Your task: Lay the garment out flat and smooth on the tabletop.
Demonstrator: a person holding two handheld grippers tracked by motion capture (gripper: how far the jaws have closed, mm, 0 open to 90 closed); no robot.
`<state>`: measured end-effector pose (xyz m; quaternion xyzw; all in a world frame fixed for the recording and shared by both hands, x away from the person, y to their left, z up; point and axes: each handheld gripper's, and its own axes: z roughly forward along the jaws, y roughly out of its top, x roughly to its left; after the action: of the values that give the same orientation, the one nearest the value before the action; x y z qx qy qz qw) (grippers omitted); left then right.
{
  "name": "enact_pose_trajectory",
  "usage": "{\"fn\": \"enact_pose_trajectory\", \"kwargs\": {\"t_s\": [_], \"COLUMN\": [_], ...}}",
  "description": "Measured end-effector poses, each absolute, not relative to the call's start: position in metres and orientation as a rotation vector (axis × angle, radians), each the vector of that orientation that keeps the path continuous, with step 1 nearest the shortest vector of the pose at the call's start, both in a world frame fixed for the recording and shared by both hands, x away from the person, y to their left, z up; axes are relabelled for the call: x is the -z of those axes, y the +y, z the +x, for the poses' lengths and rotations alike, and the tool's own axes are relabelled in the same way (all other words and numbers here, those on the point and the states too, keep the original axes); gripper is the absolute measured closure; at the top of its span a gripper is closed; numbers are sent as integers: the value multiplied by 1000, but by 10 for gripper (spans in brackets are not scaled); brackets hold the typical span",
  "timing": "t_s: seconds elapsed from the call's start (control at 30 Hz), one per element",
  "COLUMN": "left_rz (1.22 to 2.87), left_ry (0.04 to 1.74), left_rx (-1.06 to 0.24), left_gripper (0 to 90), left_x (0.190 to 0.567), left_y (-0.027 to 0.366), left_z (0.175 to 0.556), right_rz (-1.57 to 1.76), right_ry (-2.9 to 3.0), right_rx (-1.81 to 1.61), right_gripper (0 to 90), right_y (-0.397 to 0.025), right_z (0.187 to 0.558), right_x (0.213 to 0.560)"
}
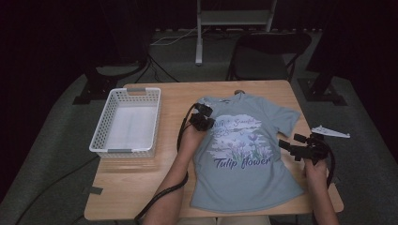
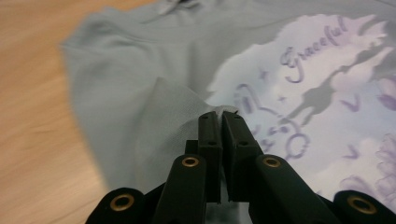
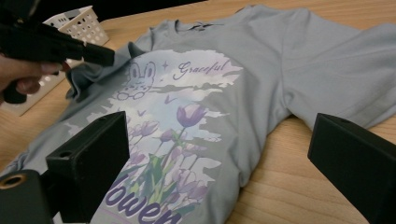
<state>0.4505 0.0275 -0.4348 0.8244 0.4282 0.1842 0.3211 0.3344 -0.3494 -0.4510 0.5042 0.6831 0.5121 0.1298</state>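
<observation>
Wooden table (image 1: 141, 178): left tool (image 2: 220, 122) hides pinched T-shirt (image 1: 244, 164) sleeve

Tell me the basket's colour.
White, with latticed walls; the basket shows best in the high view.

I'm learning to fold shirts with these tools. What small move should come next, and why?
Probably bring the open right tongs onto the right sleeve edge of the light blue printed T-shirt: the left tongs are shut on a pinched fold of its left sleeve, while the right sleeve lies flat and ungripped.
</observation>
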Motion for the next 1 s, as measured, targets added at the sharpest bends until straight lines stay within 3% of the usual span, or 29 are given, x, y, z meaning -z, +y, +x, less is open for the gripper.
{"fn": "enact_pose_trajectory", "kwargs": {"t_s": [0.27,0.6,0.73,0.87,1.0], "left_rz": [2139,2124,2158,2198,2326], "left_ry": [1247,1387,1424,1474,1497], "left_rx": [-542,-743,-744,-827,-836], "left_gripper": [880,878,878,878,876], "left_x": [427,425,430,437,450], "left_y": [71,99,102,104,105], "left_z": [451,449,446,444,444], "right_rz": [1468,1473,1475,1477,1482], "right_ry": [1996,2018,2023,2027,2028], "right_rx": [-1484,-1474,-1469,-1464,-1463], "right_gripper": [48,48,48,49,49], "right_y": [-346,-343,-342,-341,-341], "right_z": [335,337,338,338,338], "right_x": [452,455,456,456,456]}}
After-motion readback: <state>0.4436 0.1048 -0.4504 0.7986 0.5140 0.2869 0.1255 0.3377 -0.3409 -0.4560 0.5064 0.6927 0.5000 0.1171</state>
